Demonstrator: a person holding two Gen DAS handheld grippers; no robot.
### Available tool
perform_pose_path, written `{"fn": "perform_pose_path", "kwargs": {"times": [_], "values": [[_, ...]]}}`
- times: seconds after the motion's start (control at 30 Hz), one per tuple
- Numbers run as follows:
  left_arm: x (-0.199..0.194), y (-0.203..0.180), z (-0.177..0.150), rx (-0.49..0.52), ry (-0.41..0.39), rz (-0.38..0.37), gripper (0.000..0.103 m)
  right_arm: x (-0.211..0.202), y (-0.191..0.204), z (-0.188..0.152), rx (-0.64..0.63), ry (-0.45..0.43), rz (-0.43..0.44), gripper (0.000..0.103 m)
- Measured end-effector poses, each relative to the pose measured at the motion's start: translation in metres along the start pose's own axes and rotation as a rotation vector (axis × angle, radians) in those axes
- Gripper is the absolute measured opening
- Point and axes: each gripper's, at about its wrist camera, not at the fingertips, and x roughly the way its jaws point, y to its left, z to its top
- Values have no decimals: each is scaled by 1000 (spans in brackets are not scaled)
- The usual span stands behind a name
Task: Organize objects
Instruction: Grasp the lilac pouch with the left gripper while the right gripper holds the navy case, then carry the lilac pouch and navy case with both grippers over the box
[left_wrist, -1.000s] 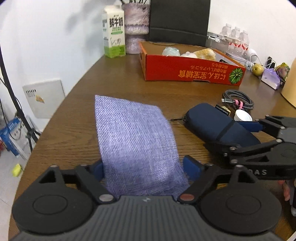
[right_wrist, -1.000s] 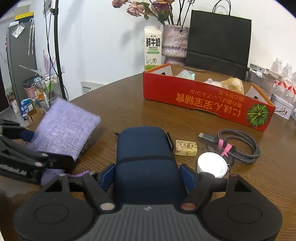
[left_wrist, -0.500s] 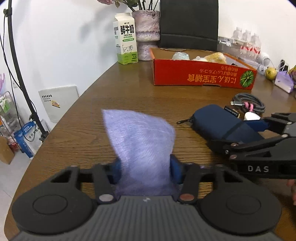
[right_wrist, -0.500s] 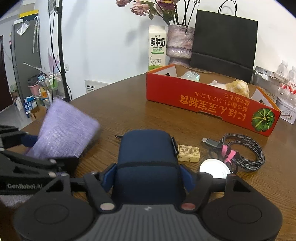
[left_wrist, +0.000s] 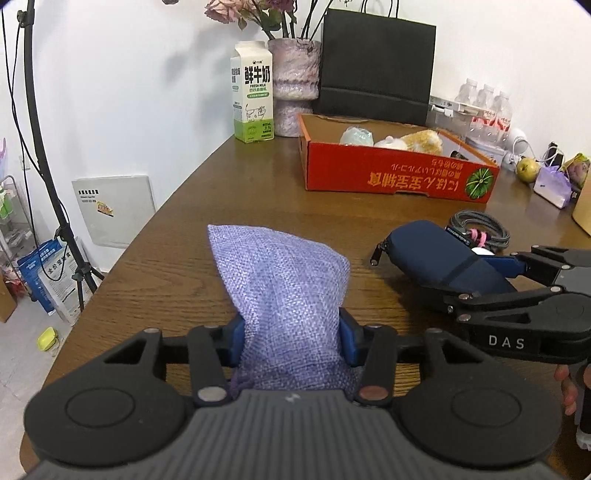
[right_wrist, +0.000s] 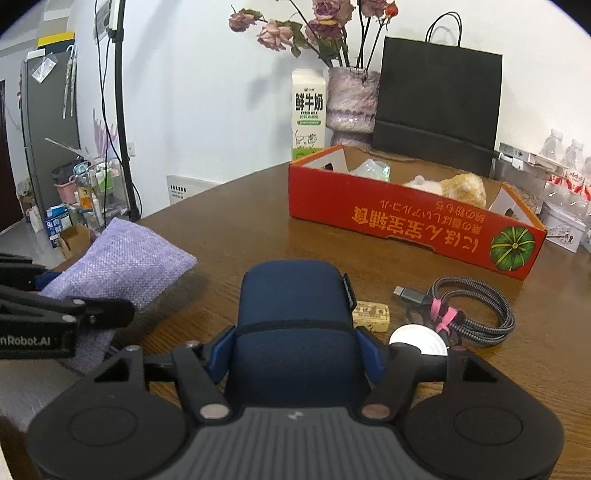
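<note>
My left gripper (left_wrist: 291, 341) is shut on a purple woven pouch (left_wrist: 286, 291) and holds it lifted above the wooden table (left_wrist: 229, 206), bunched between the blue pads. The pouch also shows in the right wrist view (right_wrist: 122, 271). My right gripper (right_wrist: 293, 352) is shut on a dark blue zip case (right_wrist: 293, 317), which also shows in the left wrist view (left_wrist: 439, 254), raised just over the table. The right gripper shows in the left wrist view (left_wrist: 480, 277), to the right of the pouch.
A red cardboard box (right_wrist: 410, 227) holding a plush toy (right_wrist: 461, 186) stands ahead. A small yellow box (right_wrist: 371, 314), a white round lid (right_wrist: 419, 339) and a coiled cable (right_wrist: 472, 306) lie near the case. A milk carton (right_wrist: 308, 112), vase and black paper bag (right_wrist: 437, 96) stand at the back.
The left gripper has squeezed tighter on the pouch and lifted it off the table, bunching it. The right gripper has raised the blue case slightly.
</note>
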Motion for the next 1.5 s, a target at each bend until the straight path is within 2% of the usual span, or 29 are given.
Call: {"fn": "perform_pose_path", "kwargs": {"times": [0.3,0.33,0.4,0.43,0.47,0.53,0.6,0.73,0.8,0.83,0.87,0.9,0.93,0.97,1.07,1.27,1.5], "values": [[11,16,-3,3,51,-20,52,-12,1,-5,11,-19,-10,67],[11,15,-5,8,51,-16,55,-13,1,-6,14,-18,-10,67],[11,12,-9,17,58,-8,73,-13,2,-9,16,-14,-11,67],[10,9,-11,19,57,8,87,-13,2,-10,17,-13,-11,67],[8,6,-13,25,45,26,91,-14,2,-11,18,-12,-11,67],[5,0,-16,41,34,49,94,-15,2,-13,20,-13,-11,67],[5,-7,-17,35,25,70,102,-16,1,-14,22,-15,-10,67],[12,-27,-23,74,20,149,102,-18,-1,-17,29,-17,-13,67],[14,-34,-27,78,9,171,97,-19,-3,-18,32,-16,-17,67],[14,-35,-28,78,-1,183,85,-19,-4,-19,35,-16,-17,67],[12,-36,-28,72,-8,173,64,-19,-5,-19,37,-15,-17,67],[9,-35,-28,62,-7,160,52,-19,-6,-20,37,-16,-16,67],[7,-34,-28,58,-7,160,34,-20,-6,-20,37,-17,-14,67],[3,-32,-28,50,-8,149,29,-20,-6,-20,37,-19,-12,67],[-13,-25,-26,39,-6,90,19,-23,-5,-21,35,-25,-5,67],[-37,-18,-16,34,-51,34,16,-26,-6,-19,38,-36,-5,67],[-39,-15,-3,0,-62,-9,15,-33,-7,-17,42,-48,-13,67]]}}
